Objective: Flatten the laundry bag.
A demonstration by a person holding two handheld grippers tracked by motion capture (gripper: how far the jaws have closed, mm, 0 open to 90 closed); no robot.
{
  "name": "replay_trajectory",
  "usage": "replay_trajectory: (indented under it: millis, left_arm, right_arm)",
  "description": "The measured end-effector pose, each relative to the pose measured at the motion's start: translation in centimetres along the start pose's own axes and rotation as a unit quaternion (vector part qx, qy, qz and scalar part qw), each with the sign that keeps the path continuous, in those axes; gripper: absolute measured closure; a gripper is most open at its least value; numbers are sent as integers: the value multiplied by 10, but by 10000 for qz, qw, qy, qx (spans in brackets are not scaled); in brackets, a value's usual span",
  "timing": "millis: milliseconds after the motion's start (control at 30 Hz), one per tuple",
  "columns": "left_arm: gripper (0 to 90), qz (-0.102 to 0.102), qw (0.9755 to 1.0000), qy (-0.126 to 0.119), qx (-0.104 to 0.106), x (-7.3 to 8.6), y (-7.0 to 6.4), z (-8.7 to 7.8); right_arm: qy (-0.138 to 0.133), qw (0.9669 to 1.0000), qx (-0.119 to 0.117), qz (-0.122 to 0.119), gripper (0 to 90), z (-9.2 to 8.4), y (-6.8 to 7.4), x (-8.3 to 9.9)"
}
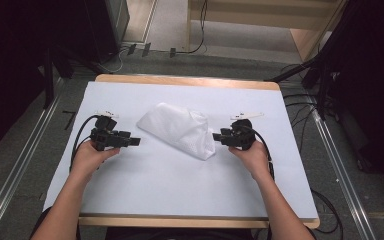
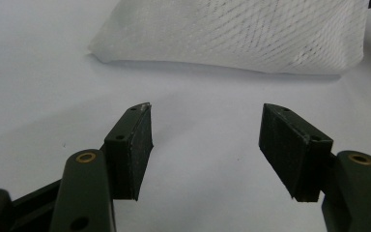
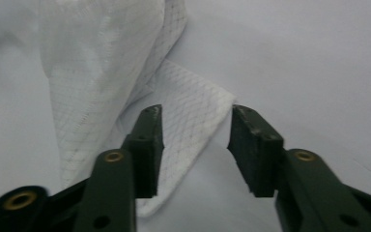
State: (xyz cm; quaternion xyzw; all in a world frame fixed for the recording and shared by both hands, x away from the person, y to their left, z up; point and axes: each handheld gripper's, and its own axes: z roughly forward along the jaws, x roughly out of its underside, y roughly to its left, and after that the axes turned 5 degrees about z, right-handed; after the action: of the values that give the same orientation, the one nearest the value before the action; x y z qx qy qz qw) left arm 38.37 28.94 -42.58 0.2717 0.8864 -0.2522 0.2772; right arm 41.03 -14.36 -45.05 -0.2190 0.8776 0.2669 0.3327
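A white mesh cloth [image 1: 180, 129] lies crumpled and folded in the middle of the white-covered table [image 1: 155, 190]. My left gripper [image 1: 136, 142] rests just left of the cloth, pointing at it. In the left gripper view its jaws [image 2: 205, 130] stand wide open with bare table between them, and the cloth [image 2: 236, 34] is a short way ahead. My right gripper [image 1: 216, 136] sits at the cloth's right end. In the right gripper view its jaws [image 3: 196, 116] are partly closed around a folded corner of the cloth [image 3: 188, 116], with gaps still showing at the pads.
The table's wooden edge [image 1: 190, 81] runs along the far side, with floor, cables and dark stands beyond. Two small white tags [image 1: 246, 115] lie on the cover beside the grippers. Bare cover stretches in front of the hands.
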Motion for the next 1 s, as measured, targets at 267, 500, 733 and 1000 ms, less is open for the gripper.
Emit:
replay_trajectory:
  millis: [267, 500, 733, 1000]
  left_arm:
    - [376, 82, 9994, 164, -290, 3, -1, 0]
    - [385, -102, 9991, 200, -346, 6, 0, -5]
    - [386, -337, 9985, 102, -415, 10, 4, -12]
    - [384, -302, 9984, 82, -472, 17, 8, -21]
  right_arm:
    - [34, 9995, -261, 197, 840, 10, 4, -10]
    - [-19, 9988, -482, 113, 876, 14, 13, -15]
    - [42, 9979, -638, -77, 878, 19, 24, -16]
    - [167, 9967, -780, -162, 900, 22, 34, -17]
